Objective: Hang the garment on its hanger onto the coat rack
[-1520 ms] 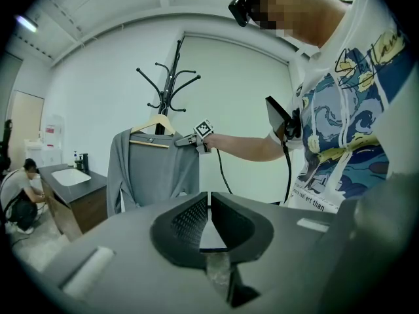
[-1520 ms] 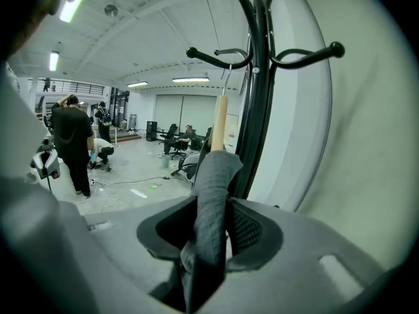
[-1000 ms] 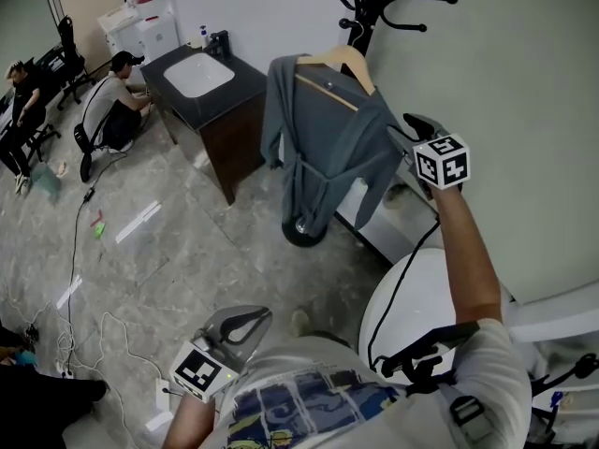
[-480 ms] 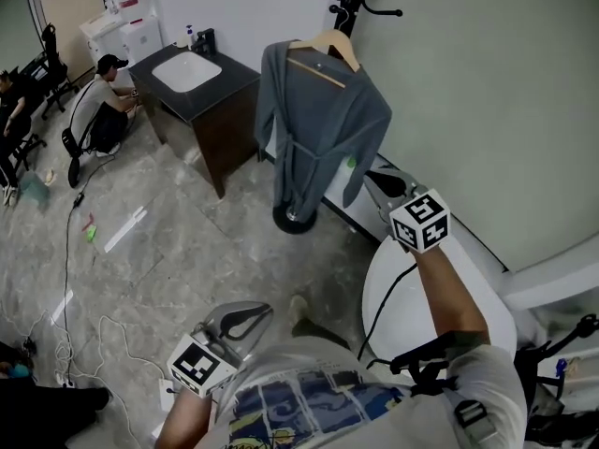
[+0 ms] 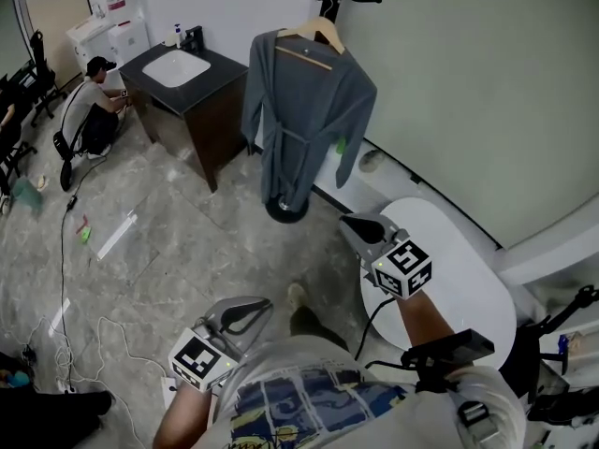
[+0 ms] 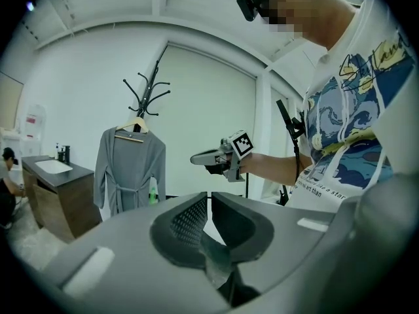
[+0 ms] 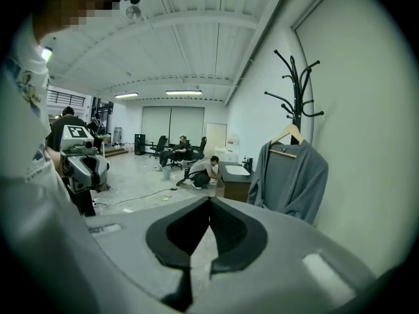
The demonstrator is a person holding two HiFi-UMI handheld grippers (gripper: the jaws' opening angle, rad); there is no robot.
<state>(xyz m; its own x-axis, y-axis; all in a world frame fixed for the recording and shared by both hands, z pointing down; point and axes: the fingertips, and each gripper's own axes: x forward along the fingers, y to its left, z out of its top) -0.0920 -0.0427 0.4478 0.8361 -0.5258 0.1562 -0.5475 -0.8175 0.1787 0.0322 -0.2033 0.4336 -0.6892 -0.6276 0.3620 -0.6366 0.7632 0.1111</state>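
The tall black metal coat rack stands at the white wall. The grey fabric robe hangs on it from a light wooden hanger. Right tongs: well apart from the robe, having just closed, with nothing between them. Left tongs: low by the person's torso, pressed together, empty.

Left gripper fingers closed together, nothing between. Grey robe on hanger hangs from coat rack, beyond and left of fingers. Right gripper beyond, just above them.
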